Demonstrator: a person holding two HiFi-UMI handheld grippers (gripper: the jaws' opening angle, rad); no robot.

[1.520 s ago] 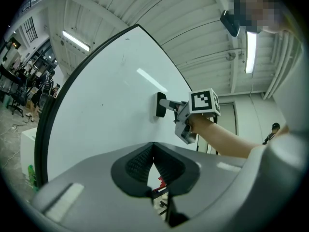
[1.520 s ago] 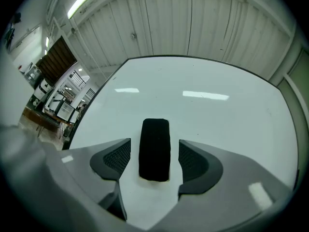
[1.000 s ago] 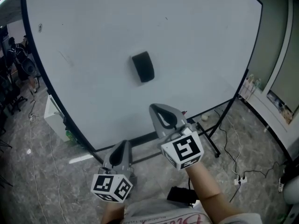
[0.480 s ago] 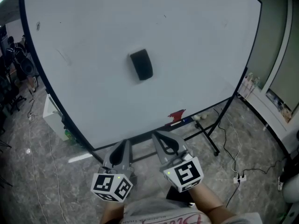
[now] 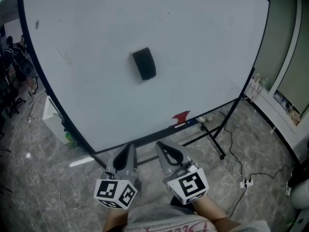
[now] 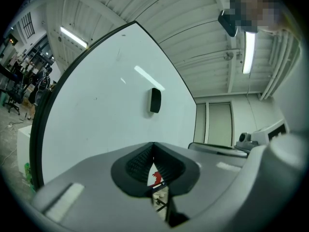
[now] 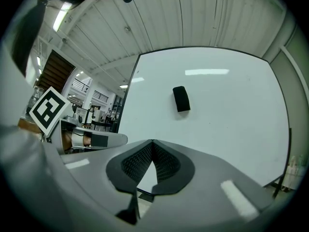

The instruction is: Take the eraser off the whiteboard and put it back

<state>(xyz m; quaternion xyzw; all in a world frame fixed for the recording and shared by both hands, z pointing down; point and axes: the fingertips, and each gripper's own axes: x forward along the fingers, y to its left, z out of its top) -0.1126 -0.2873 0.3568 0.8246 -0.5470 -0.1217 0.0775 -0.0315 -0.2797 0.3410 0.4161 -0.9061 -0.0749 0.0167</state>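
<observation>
The black eraser point(image 5: 144, 64) sticks to the whiteboard point(image 5: 87, 91) near its middle, well clear of every edge and leaning a little off upright. Nothing holds it, and both tongs are well below it.

Along the board's bottom edge, toward the right corner, a narrow ledge point(image 5: 159, 135) carries a small red thing point(image 5: 181, 117) and, just beside it, a pen point(image 5: 187, 123) lying flat.

The left tongs point(image 5: 127, 149) are clenched with nothing between the tips and sit low, in front of the board's bottom edge. The right tongs point(image 5: 163, 149) are just beside them, also clenched and empty.

A second ago the right tongs were raised in front of the lower part of the board and covered the red thing. They have since come down and back toward the person, level with the left pair, so the ledge now shows. The left tongs have not shifted, and the eraser is where it was.

Each pair carries a cube point(image 5: 116, 193) with black-and-white square patterns. The red print on the person's clothing at the bottom edge is too blurred to read.
</observation>
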